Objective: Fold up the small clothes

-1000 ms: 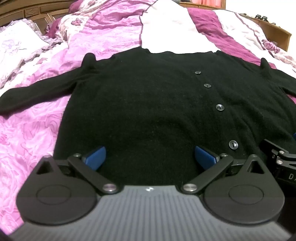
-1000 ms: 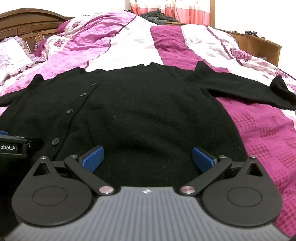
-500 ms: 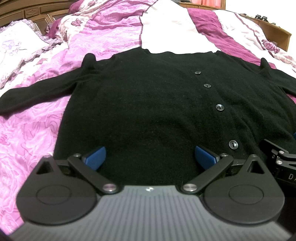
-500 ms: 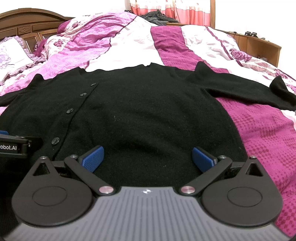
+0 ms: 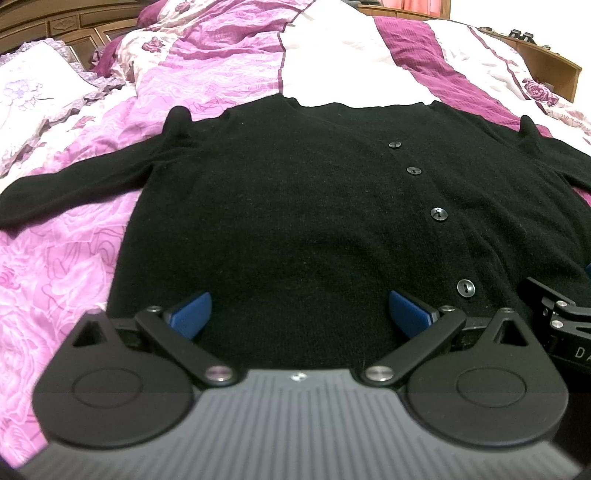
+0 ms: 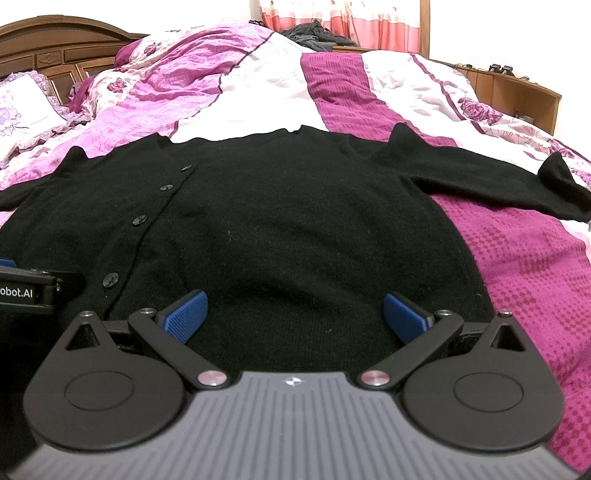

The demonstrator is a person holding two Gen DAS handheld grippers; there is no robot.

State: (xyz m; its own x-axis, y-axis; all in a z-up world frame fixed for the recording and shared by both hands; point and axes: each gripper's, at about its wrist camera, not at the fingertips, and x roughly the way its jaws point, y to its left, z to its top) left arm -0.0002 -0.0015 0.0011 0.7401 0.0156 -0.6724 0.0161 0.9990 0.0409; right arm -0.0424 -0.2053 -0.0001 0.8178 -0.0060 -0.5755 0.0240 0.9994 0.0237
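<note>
A black buttoned cardigan (image 5: 295, 206) (image 6: 295, 229) lies flat on the bed, front up, both sleeves spread out sideways and its hem nearest me. My left gripper (image 5: 299, 314) stands open over the hem on the cardigan's left half, nothing between its blue pads. My right gripper (image 6: 293, 315) is open too, over the hem on the right half. The row of buttons (image 5: 437, 214) (image 6: 139, 219) runs between the two grippers. Each gripper's body shows at the edge of the other's view.
A pink, white and purple quilt (image 5: 229, 48) (image 6: 517, 266) covers the bed. A wooden headboard (image 6: 59, 48) and a pillow (image 5: 26, 96) sit at the left, a wooden footboard (image 6: 517, 92) at the right. Dark clothes (image 6: 314, 35) lie by the curtains.
Both grippers have barely moved; the right wrist view has lifted very slightly. The cardigan lies as before.
</note>
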